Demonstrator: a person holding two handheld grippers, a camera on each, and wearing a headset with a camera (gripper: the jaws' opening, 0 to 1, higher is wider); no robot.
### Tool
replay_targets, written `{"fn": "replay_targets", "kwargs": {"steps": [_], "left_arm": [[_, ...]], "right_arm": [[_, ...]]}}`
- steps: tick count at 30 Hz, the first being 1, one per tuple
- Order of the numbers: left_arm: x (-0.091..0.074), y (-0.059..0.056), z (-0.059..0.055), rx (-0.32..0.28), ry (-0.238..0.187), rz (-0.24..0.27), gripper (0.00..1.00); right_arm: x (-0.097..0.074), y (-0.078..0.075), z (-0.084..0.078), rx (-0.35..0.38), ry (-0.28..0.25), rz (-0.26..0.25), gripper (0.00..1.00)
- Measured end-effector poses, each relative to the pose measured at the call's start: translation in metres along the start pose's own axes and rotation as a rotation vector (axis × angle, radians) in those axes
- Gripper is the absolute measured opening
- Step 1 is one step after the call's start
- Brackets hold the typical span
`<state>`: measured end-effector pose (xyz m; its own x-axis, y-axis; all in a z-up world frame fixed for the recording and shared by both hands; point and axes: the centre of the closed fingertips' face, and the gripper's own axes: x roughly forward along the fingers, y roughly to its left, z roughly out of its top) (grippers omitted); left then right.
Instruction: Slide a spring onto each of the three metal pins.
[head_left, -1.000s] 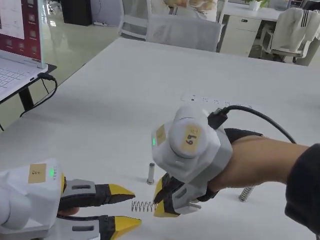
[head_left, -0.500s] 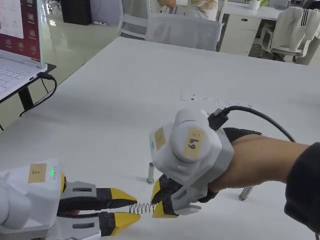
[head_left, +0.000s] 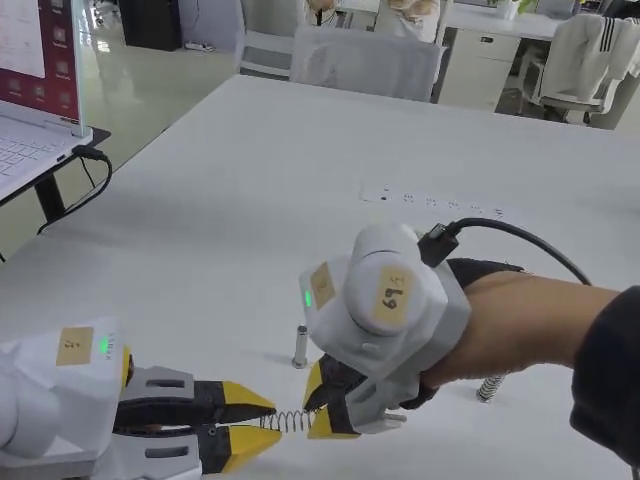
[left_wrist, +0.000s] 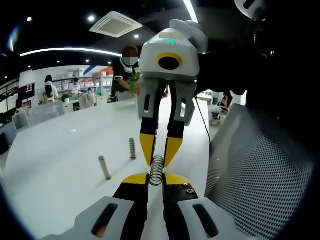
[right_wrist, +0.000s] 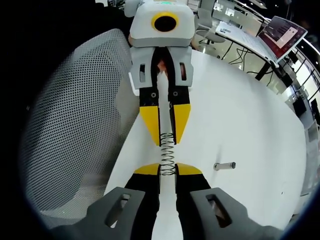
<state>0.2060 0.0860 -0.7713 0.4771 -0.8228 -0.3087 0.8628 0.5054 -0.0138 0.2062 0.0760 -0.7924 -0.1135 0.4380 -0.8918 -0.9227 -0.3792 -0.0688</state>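
Change: left claw (head_left: 272, 420), apart a second ago, now pinched on one end of spring (head_left: 290, 420). Spring bridges claw to claw. Right claw (head_left: 318, 405) clamped on its other end. Pin (head_left: 300, 346) upright just behind right claw, bare. Judged: handover or threading under way, no pin visibly loaded.

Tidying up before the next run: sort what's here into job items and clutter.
Job: spring held between left gripper and right gripper; bare pin; sprung pin.
Clutter: laptop, its cable, power strip, chair.
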Motion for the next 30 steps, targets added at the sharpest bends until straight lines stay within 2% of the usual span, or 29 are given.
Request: {"fn": "replay_targets", "kwargs": {"steps": [8, 20, 30], "left_arm": [[0.001, -0.003, 0.000, -0.006, 0.007, -0.016, 0.02], [-0.001, -0.007, 0.015, 0.006, -0.019, -0.023, 0.02], [0.000, -0.009, 0.018, 0.009, -0.023, -0.024, 0.02]], "right_arm": [[0.003, 0.002, -0.004, 0.016, 0.009, 0.006, 0.10], [0.010, 0.006, -0.013, 0.059, 0.011, 0.025, 0.12], [0.009, 0.005, -0.009, 0.062, -0.014, 0.019, 0.09]]}}
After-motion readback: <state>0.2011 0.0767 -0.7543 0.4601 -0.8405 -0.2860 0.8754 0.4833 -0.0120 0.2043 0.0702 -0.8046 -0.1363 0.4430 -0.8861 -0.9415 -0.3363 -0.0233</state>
